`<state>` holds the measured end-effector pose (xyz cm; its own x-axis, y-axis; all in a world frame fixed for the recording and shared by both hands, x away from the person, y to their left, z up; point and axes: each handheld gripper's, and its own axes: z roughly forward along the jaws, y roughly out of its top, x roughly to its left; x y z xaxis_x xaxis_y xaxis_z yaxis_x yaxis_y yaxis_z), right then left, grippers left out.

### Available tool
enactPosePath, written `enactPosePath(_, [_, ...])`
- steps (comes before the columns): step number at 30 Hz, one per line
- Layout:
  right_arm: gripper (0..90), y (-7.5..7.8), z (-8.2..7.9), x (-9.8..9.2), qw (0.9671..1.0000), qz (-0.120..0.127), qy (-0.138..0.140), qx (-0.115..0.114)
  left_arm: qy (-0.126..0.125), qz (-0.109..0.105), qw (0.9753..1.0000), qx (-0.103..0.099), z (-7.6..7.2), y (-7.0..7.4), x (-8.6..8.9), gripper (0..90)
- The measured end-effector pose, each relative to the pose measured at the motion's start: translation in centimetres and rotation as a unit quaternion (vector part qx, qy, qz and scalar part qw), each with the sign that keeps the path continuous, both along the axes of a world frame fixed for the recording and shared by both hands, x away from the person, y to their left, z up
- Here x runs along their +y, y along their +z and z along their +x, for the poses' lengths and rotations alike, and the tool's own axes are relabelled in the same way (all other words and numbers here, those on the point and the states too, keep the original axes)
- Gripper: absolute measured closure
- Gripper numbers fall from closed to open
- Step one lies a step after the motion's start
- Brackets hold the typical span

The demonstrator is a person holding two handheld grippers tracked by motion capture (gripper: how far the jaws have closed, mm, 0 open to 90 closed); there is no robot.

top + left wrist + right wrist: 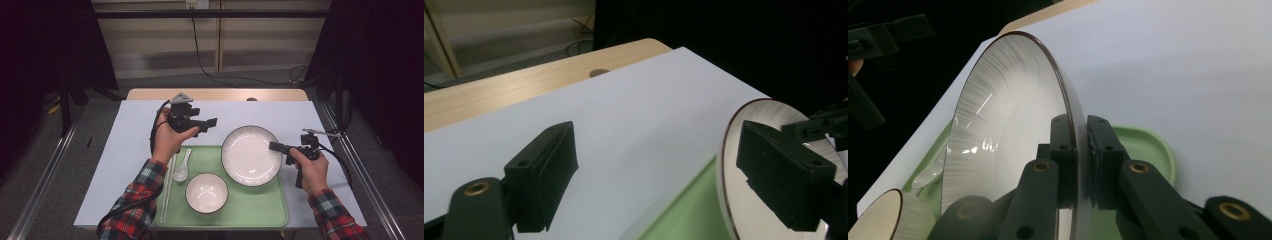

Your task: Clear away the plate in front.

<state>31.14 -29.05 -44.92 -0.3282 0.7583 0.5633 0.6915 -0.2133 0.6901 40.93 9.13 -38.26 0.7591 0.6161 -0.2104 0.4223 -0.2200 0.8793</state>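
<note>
Right of centre in the high view, the right tool (276, 147) is clamped on the rim of the white plate (250, 155), which sits at the upper right of the green tray (260, 210), its edge pinched between the two jaws in the right gripper view. Meanwhile the left tool (207, 125) hangs released over the table (140, 120) left of the plate, jaws wide apart, above the spoon (182, 169), chopsticks (167, 192) and bowl (206, 193) in the tray's lower left.
</note>
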Motion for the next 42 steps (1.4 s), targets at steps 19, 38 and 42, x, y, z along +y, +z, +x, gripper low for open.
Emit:
enactPosePath(19, [83.4,-0.4,-0.5,-0.3,0.9997,-0.002,0.006,0.022,0.055,0.011,0.9981,-0.024,-2.4,-1.0,5.5,11.7])
enactPosePath(38, [83.1,-1.1,-0.3,0.2,0.9989,-0.013,0.019,0.041,0.089,0.008,0.9959,-0.013,-3.8,-2.5,8.5,11.2])
enactPosePath(42, [83.6,-1.5,-0.1,0.3,0.9991,-0.022,0.017,0.033,0.093,0.008,0.9956,-0.012,-3.8,-2.5,8.7,11.2])
